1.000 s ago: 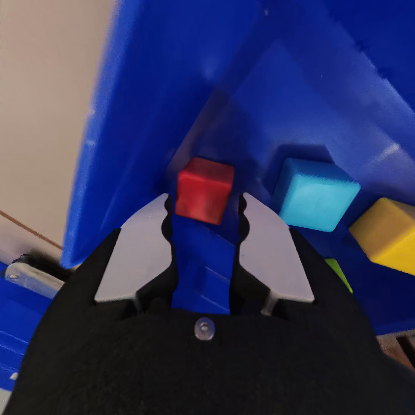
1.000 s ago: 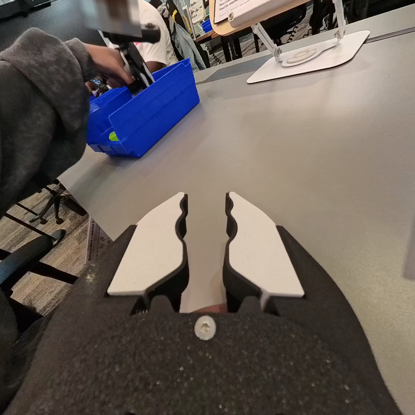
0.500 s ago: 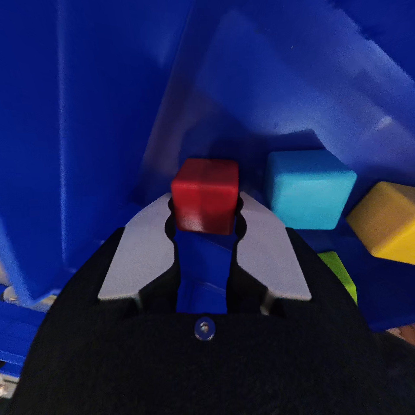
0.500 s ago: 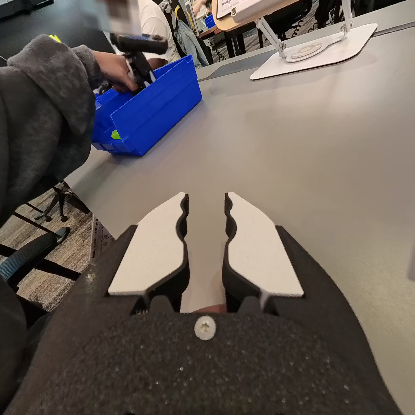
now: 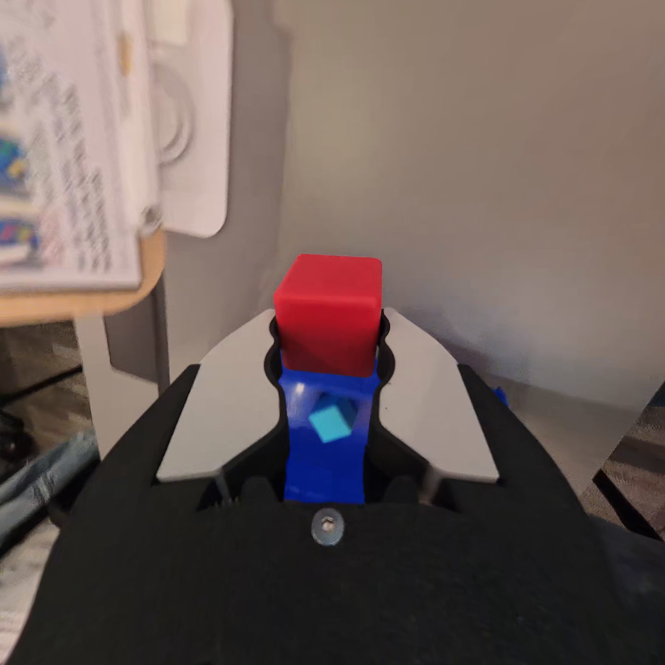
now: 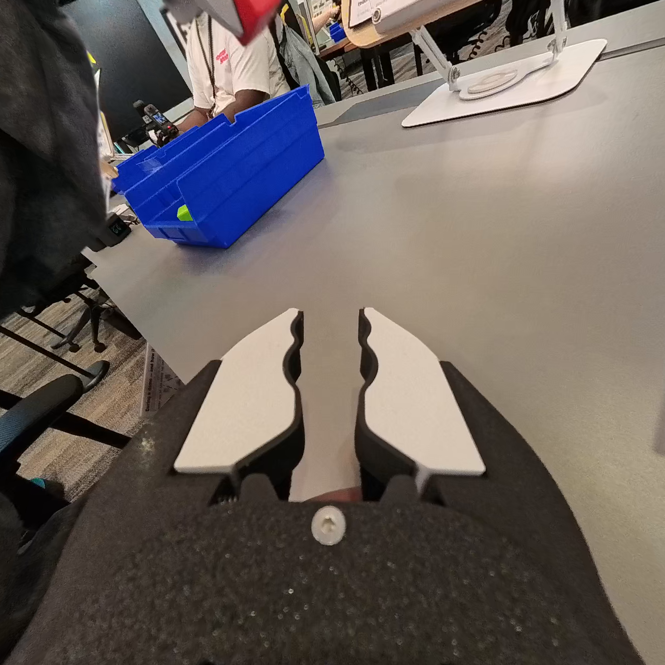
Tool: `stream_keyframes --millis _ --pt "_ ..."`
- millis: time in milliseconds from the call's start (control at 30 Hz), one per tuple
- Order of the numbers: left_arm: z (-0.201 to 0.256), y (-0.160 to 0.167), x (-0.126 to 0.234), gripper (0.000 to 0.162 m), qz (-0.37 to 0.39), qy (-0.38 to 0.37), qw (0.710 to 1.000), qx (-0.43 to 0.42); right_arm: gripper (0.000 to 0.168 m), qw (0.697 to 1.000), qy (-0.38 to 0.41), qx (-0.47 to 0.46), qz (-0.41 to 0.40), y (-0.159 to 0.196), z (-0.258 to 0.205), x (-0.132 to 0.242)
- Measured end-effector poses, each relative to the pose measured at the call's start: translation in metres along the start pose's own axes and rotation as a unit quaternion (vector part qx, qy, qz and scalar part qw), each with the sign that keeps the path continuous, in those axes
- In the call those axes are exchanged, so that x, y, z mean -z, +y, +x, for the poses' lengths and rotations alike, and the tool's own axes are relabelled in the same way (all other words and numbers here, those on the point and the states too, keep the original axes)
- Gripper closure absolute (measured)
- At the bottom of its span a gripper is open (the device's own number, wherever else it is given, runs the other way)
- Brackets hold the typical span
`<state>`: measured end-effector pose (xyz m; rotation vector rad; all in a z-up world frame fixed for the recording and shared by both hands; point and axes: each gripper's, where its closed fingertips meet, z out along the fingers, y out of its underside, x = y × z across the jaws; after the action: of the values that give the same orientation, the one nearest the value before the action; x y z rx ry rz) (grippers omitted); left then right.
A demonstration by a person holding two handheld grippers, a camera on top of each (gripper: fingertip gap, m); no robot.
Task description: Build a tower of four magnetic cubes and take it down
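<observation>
Red cube [image 5: 326,313] is out of the blue bin [image 6: 230,172] now — half a second ago it sat on the bin floor beside the cyan cube [image 5: 330,421], and now the left gripper [image 5: 328,336] holds it pinched between its fingertips, raised well above the bin. Right gripper [image 6: 331,324] waits over the grey table [image 6: 467,252], jaws narrowly parted and empty. Judging by this, the first block is secured — placement on the table comes next.
</observation>
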<state>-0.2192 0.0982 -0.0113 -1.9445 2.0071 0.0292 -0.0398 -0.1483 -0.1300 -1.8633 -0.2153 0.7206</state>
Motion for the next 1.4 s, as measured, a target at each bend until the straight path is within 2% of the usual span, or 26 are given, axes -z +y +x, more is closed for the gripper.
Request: stream_keyframes --millis 133,233,333,533,900,933,1000,1067,1133,1233,1300,1400 --pt "0.038 -0.049 -0.072 0.112 -0.047 0.048 0.996 -0.049 0.139 1.0 -0.001 -0.001 0.003 -0.001 0.0 0.001" --pt "0.058 -0.067 -0.123 0.112 -0.089 0.081 0.99 -0.073 0.14 1.0 -0.001 -0.003 0.005 -0.001 0.001 0.001" --pt "0.07 -0.081 -0.152 0.112 -0.107 0.097 0.986 -0.083 0.14 1.0 0.0 0.0 0.004 -0.001 0.0 0.001" --pt "0.085 -0.102 -0.168 0.112 -0.096 0.108 0.985 -0.092 0.14 1.0 0.0 0.0 0.007 0.0 0.0 0.002" --pt "0.088 -0.09 -0.18 0.112 -0.114 0.089 0.985 -0.091 0.14 1.0 -0.001 -0.002 0.005 0.0 0.0 0.002" --pt "0.089 -0.089 -0.179 0.112 -0.11 0.091 0.986 -0.088 0.14 1.0 -0.001 -0.002 0.006 0.0 0.0 0.002" --pt "0.091 -0.088 -0.173 0.092 -0.105 0.094 0.987 -0.08 0.14 1.0 -0.001 -0.004 0.007 0.0 0.001 0.002" --pt "0.088 -0.086 -0.155 0.09 -0.086 0.081 0.991 -0.067 0.14 1.0 -0.002 -0.006 0.008 0.0 0.001 0.003" --pt "0.087 -0.085 -0.124 0.092 -0.032 0.058 0.997 -0.048 0.14 1.0 -0.003 -0.007 0.01 0.0 0.001 0.003" --pt "0.088 -0.076 -0.061 0.093 0.098 0.002 0.995 0.011 0.14 1.0 -0.004 -0.011 0.011 -0.001 0.001 0.004" --pt "0.088 -0.054 -0.018 0.095 0.185 -0.053 0.979 0.072 0.14 1.0 -0.005 -0.012 0.012 -0.001 0.001 0.004" --pt "0.099 0.005 0.022 0.1 0.264 -0.117 0.941 0.175 0.14 1.0 -0.003 -0.008 0.009 0.0 0.001 0.003"
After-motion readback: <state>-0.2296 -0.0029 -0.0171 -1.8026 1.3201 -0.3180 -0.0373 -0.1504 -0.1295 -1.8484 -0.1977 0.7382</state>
